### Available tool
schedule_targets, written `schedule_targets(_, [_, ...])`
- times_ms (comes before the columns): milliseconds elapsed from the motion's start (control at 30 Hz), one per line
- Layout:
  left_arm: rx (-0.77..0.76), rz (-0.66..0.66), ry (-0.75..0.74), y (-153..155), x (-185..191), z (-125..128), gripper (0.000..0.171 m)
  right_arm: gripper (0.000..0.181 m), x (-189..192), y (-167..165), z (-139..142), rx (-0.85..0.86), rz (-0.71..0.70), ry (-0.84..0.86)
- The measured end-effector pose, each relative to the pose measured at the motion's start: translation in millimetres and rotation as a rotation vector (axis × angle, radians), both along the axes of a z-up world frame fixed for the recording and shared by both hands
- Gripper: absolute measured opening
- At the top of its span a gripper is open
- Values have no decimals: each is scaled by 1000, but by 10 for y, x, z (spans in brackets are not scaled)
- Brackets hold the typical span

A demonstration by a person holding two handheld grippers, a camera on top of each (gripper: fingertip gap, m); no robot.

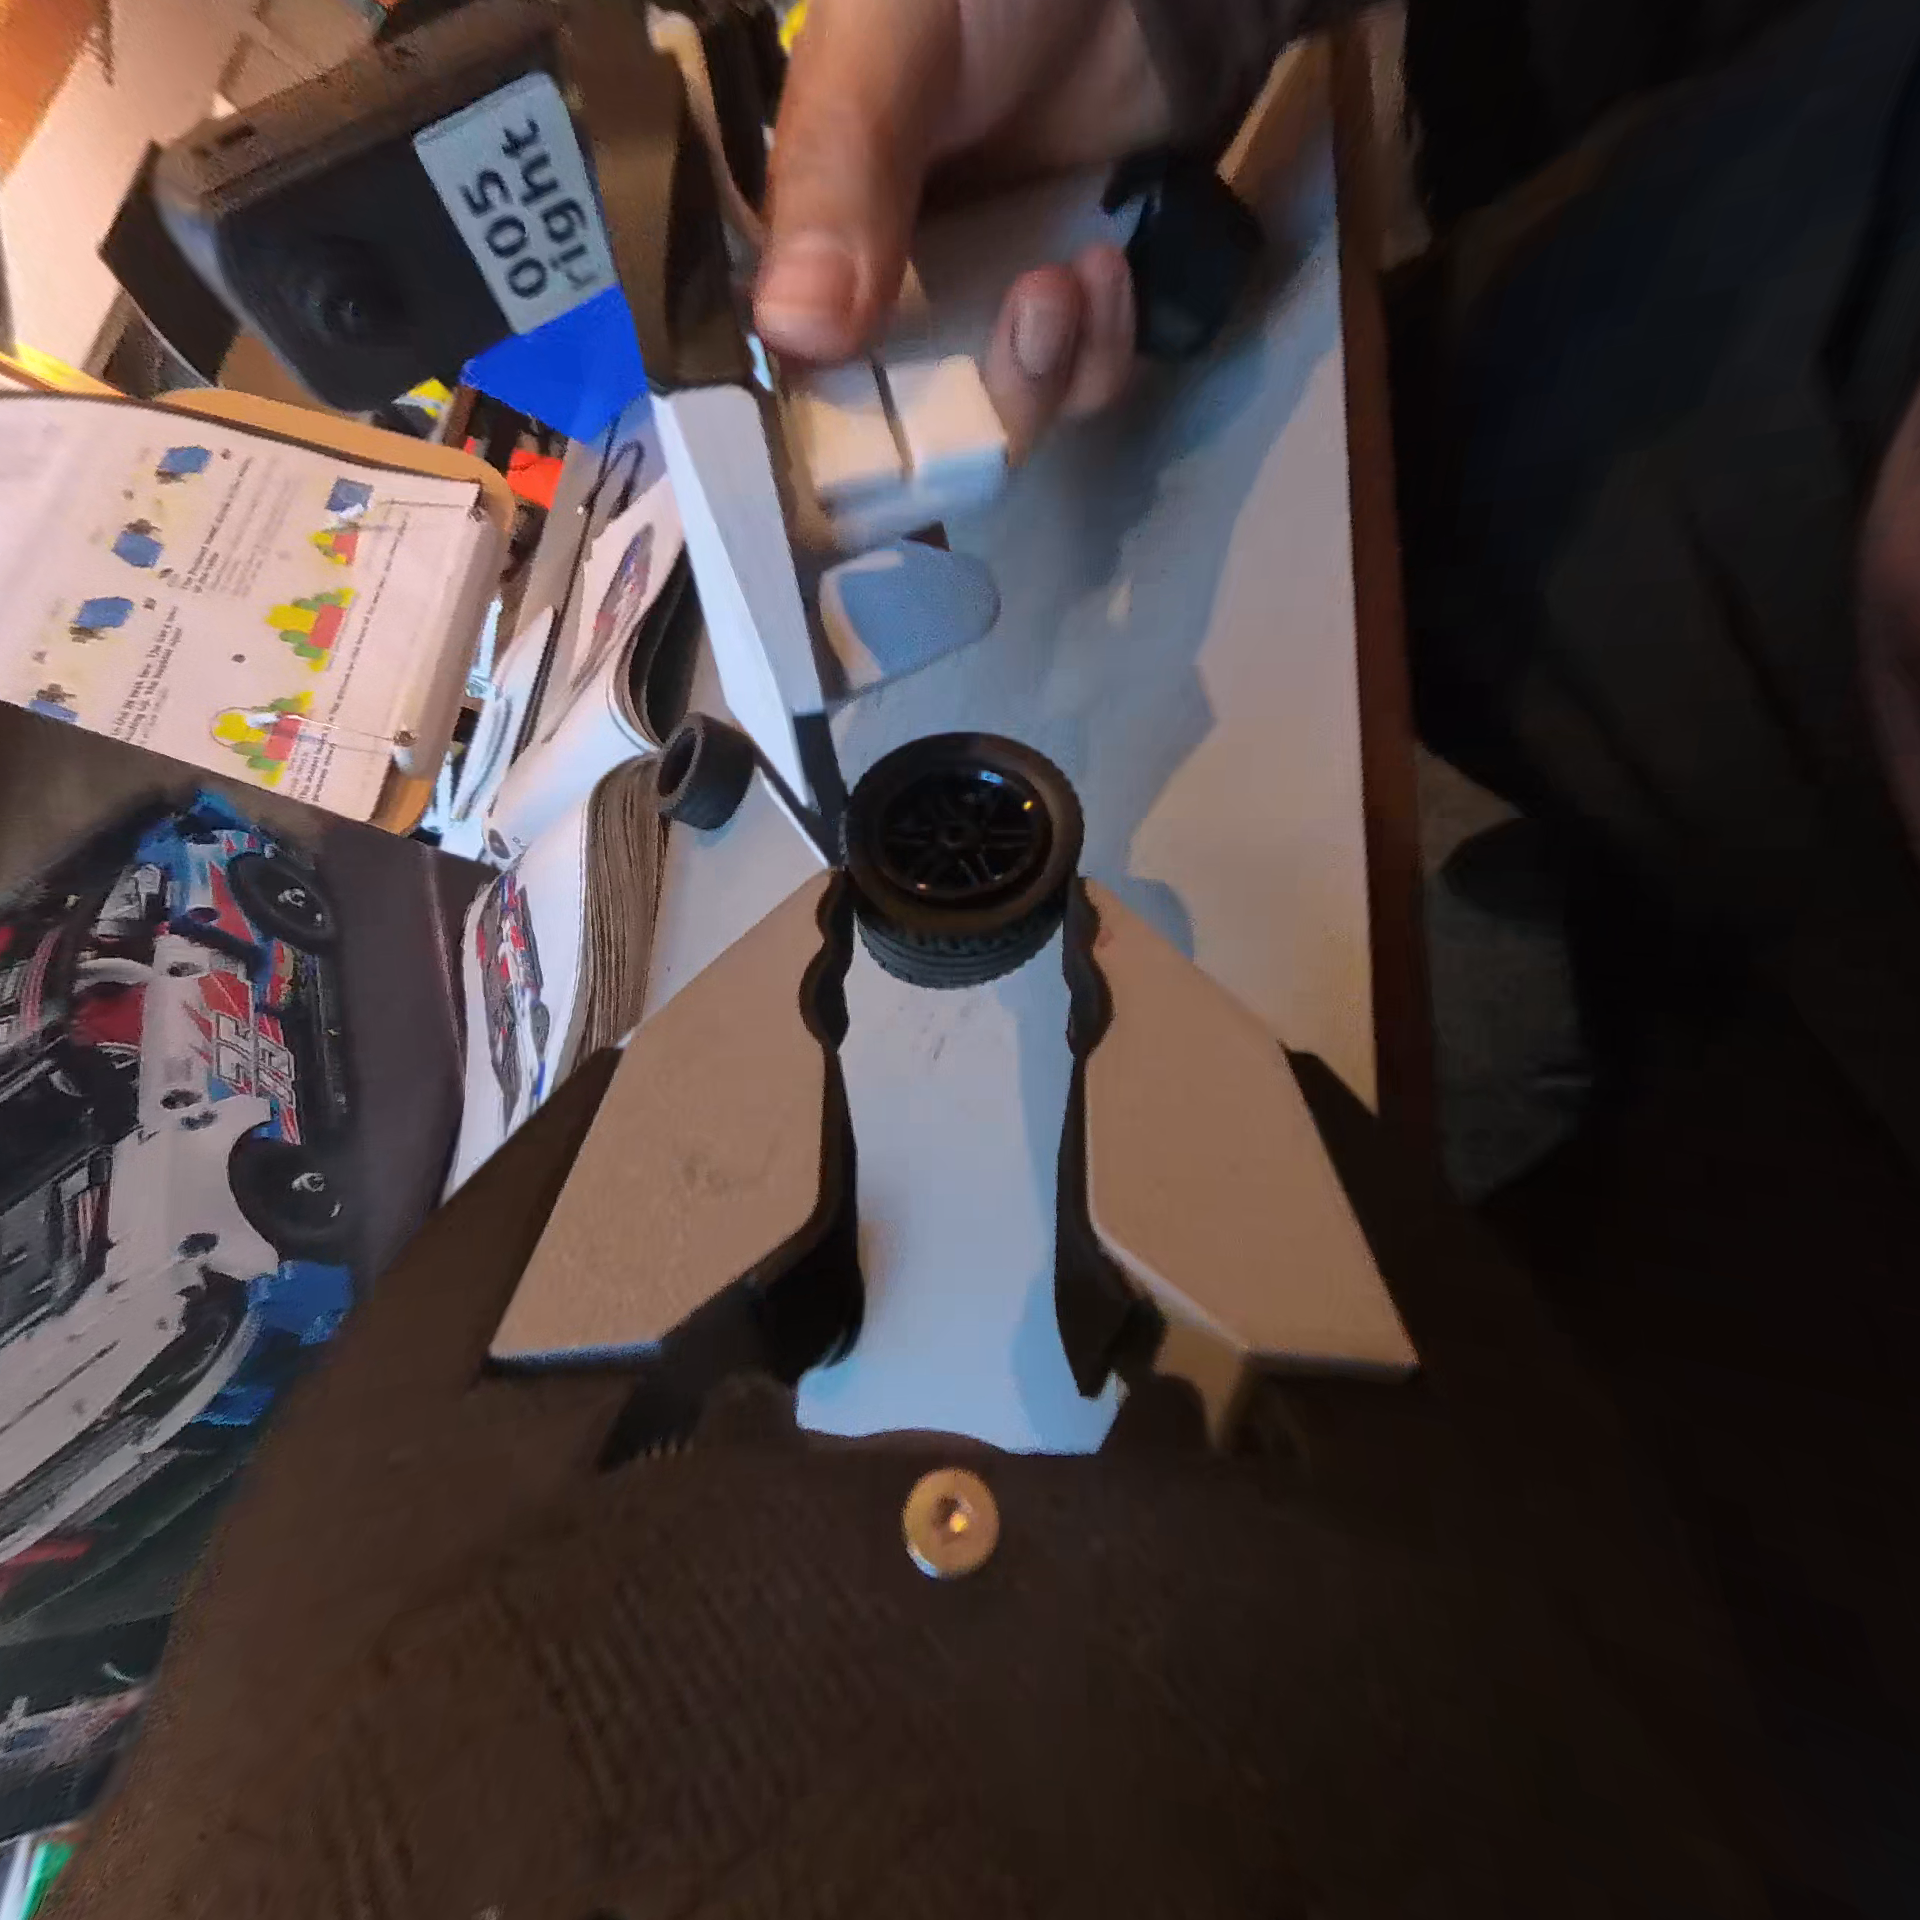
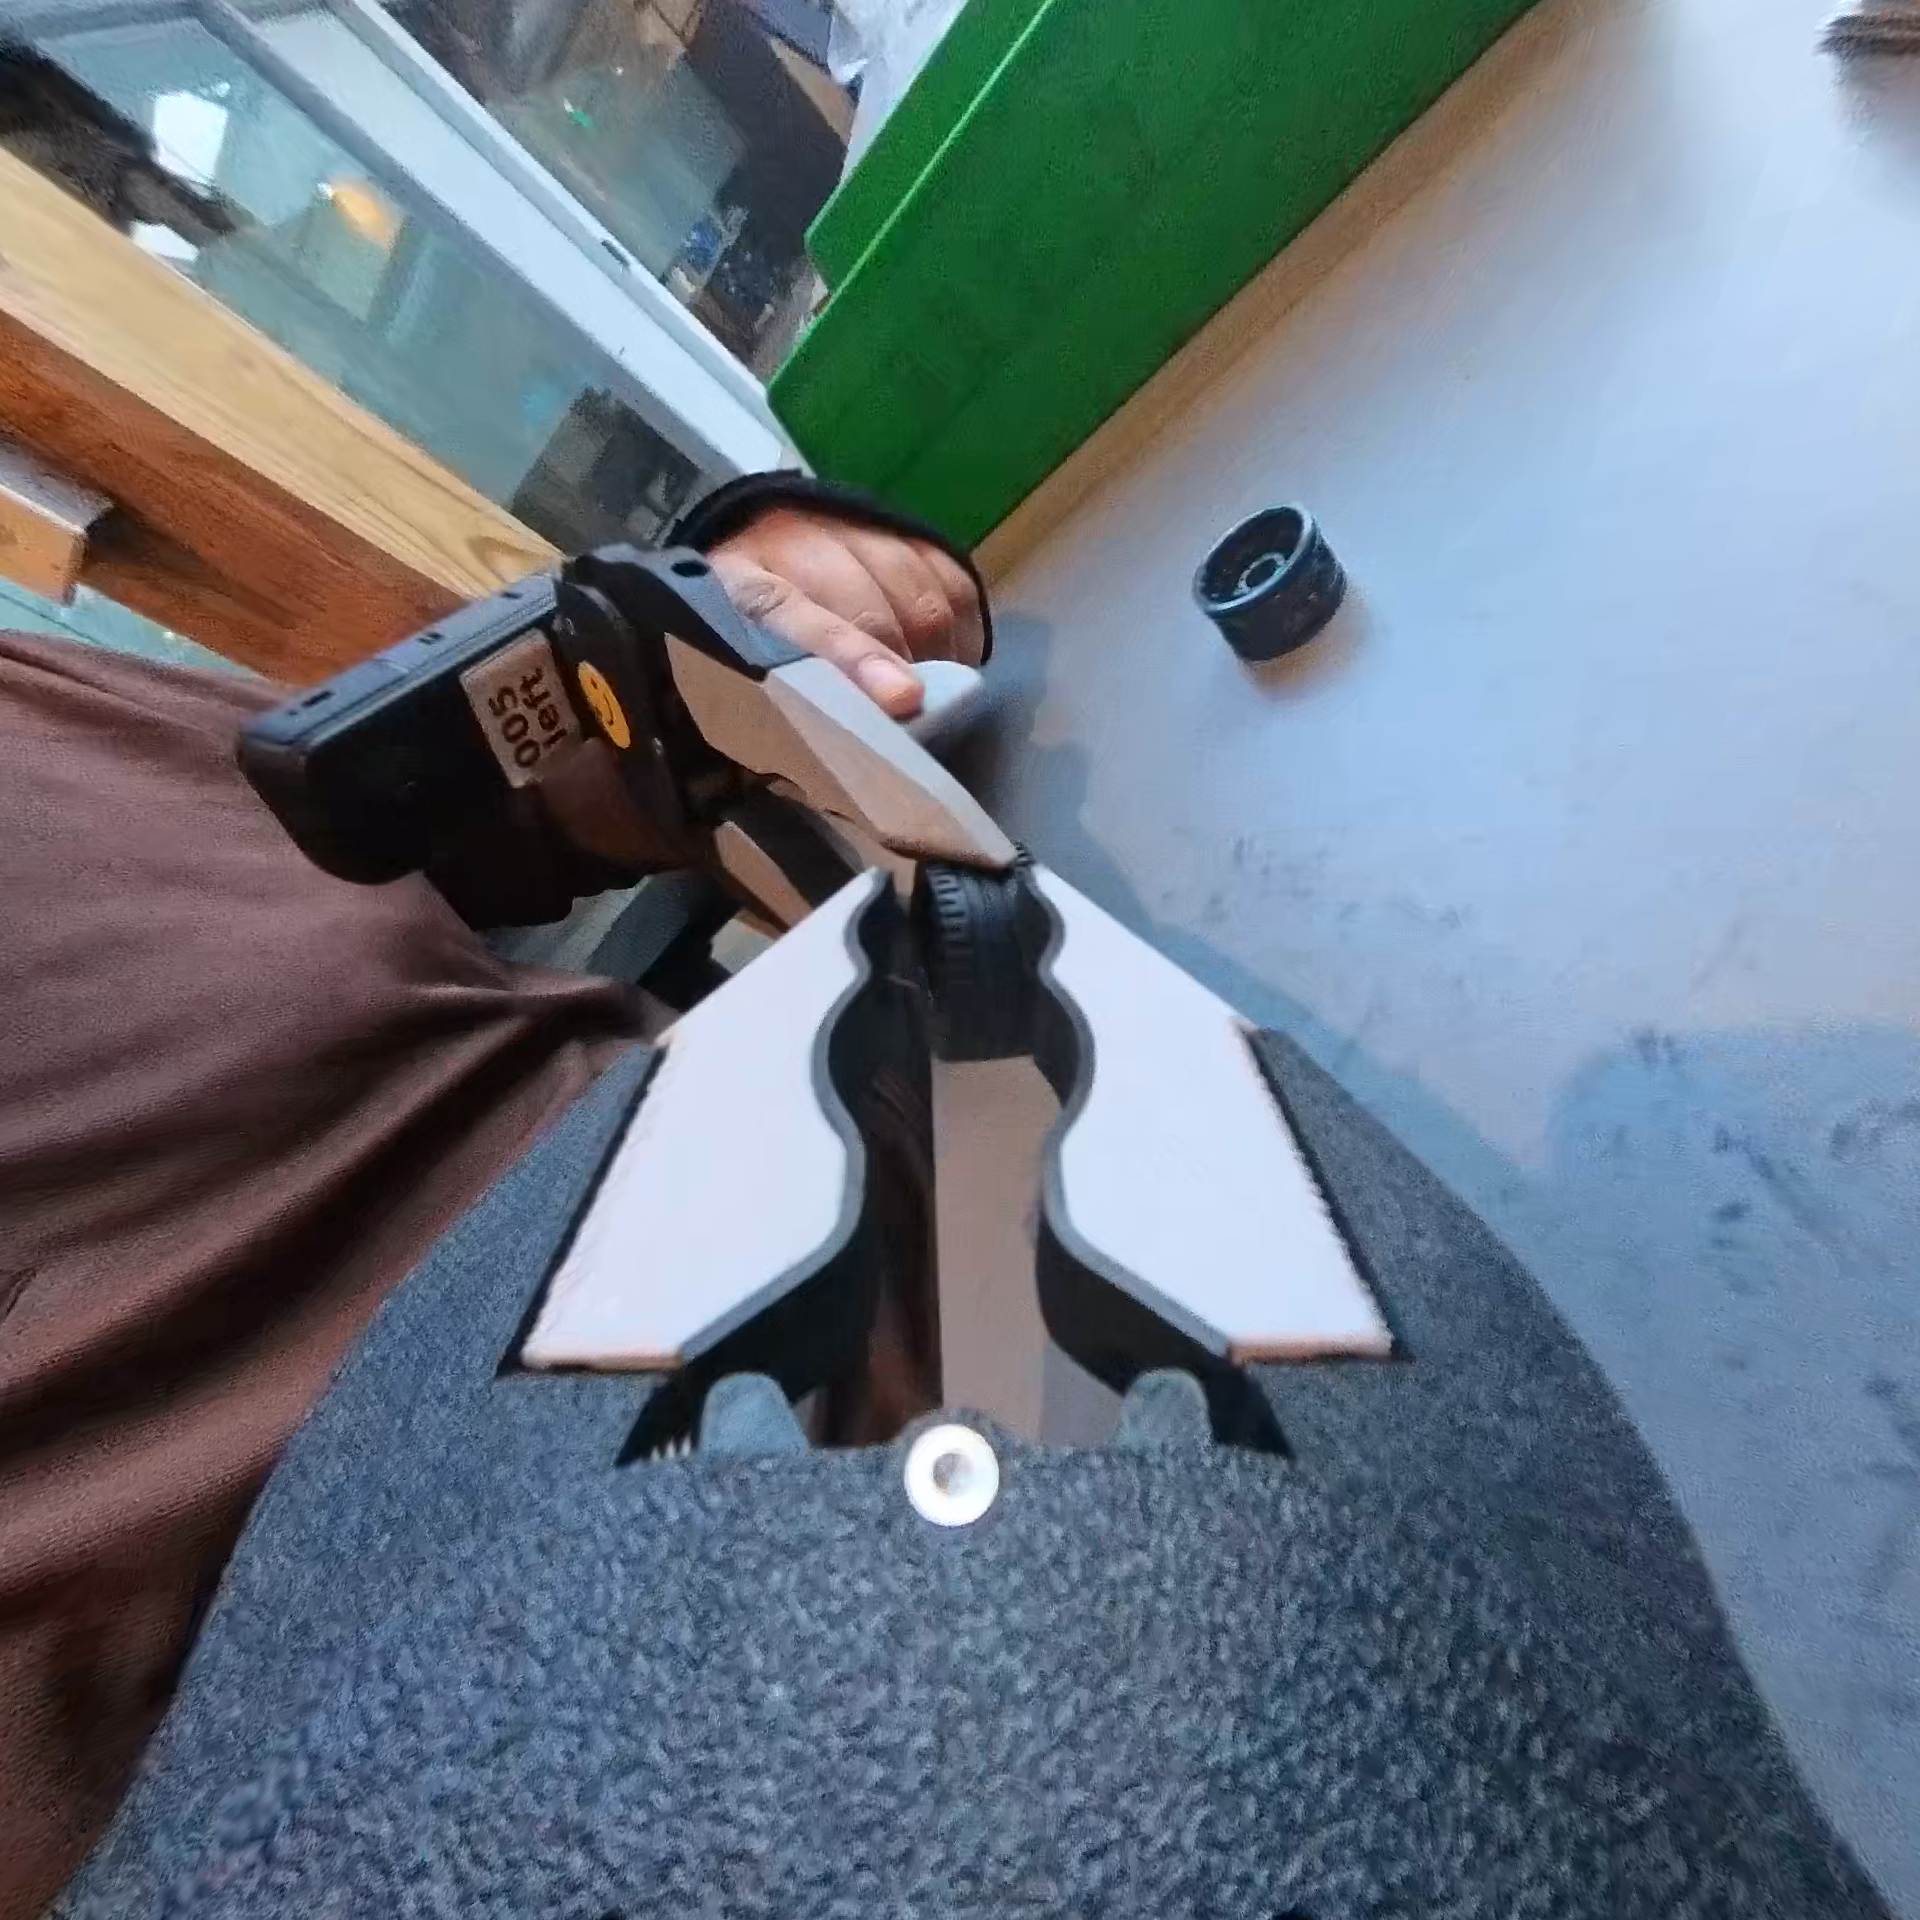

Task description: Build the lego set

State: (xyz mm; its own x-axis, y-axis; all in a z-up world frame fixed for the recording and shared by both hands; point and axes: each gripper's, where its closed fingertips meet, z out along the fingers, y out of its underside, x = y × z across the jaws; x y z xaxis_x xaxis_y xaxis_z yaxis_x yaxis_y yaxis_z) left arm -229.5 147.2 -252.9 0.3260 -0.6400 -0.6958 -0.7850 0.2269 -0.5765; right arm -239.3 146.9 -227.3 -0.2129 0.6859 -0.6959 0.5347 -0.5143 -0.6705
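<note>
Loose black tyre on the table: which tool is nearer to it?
Right, narrowly. The right tool has a finger passing just beside the loose tyre; the left tool, gripping the wheel, sits slightly further off. Both tips meet at that wheel.

Dim bluish daylight, hard shadows on table [image 1: 1247,644]; hand [image 1: 935,208] motion-blurred; edges bent, right side perhaps underexposed.

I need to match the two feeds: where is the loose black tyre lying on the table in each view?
Left wrist view: loose tyre left of centre, beside the booklet.
Right wrist view: loose tyre upper right, on the bare table.
Shared landmark: the gripped wheel.
</note>
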Motion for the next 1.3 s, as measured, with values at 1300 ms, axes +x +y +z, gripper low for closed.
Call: schedule_targets(1300, [-979, 76, -1345, 181, -132, 702, 24, 19, -170, 288, 486, -18, -283, 299])
